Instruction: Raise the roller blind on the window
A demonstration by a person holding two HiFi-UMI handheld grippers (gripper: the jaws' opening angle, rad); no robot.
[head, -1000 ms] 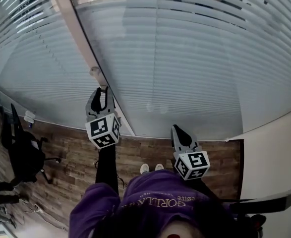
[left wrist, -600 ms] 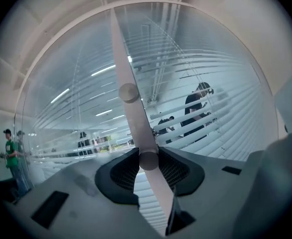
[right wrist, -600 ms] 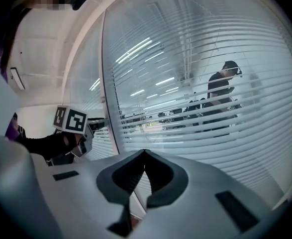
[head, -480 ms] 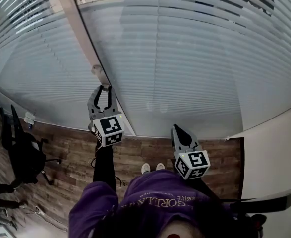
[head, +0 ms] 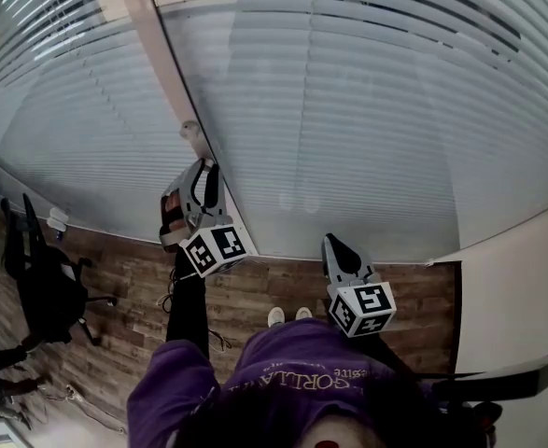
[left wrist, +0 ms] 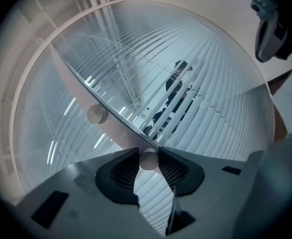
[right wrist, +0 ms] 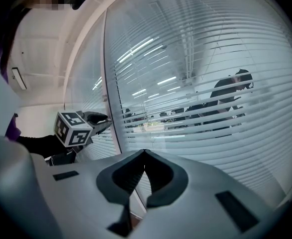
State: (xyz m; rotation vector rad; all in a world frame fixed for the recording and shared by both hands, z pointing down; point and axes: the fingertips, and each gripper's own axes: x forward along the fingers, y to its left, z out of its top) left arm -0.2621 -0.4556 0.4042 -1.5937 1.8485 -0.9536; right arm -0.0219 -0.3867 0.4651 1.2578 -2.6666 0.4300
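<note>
The slatted blind [head: 367, 110] hangs behind glass, right of a pale frame post [head: 166, 73]. Two round white knobs sit on that post. In the left gripper view the farther knob [left wrist: 97, 114] is free, and the nearer knob [left wrist: 148, 161] sits between the jaws of my left gripper [left wrist: 148, 159], which is shut on it. From the head view the free knob [head: 190, 129] shows just above my left gripper [head: 202, 168]; the gripped one is hidden. My right gripper [head: 334, 244] hangs lower right, shut and empty, its tips [right wrist: 145, 153] near the glass.
A black office chair [head: 40, 283] stands on the wooden floor [head: 124, 297] at the left. A white wall [head: 516, 297] closes the right side. The person's shoes [head: 286, 315] are close to the glass. People [right wrist: 230, 96] show beyond the blind.
My left gripper has twisted, its marker cube swinging right and down, and its jaws have crept up the post toward the knobs. The right gripper has stayed put.
</note>
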